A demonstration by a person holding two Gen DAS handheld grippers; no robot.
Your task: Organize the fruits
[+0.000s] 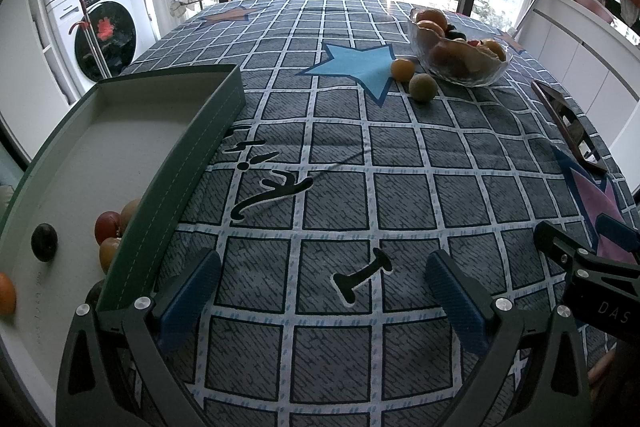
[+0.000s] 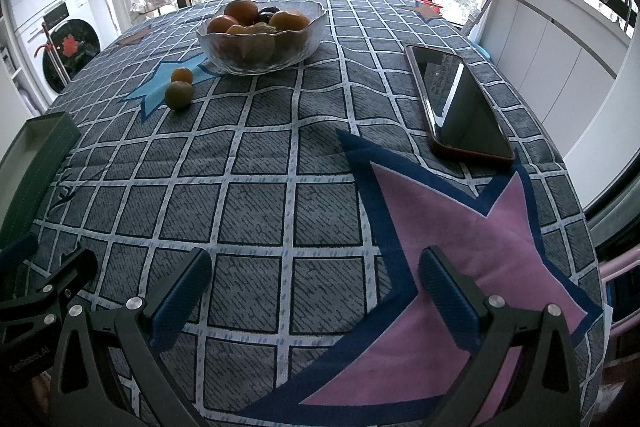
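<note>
Fruit is split between two containers: several pieces are seen in the glass bowl (image 2: 260,39) at the far side of the desk (image 2: 280,163), several in the green tray (image 1: 120,147) at left. Two loose fruits (image 2: 179,95) lie beside the bowl. Left tool (image 1: 324,291) and right tool (image 2: 316,287) are both held wide open, empty, above the cloth. A phone (image 2: 460,107) is noted at right.
</note>
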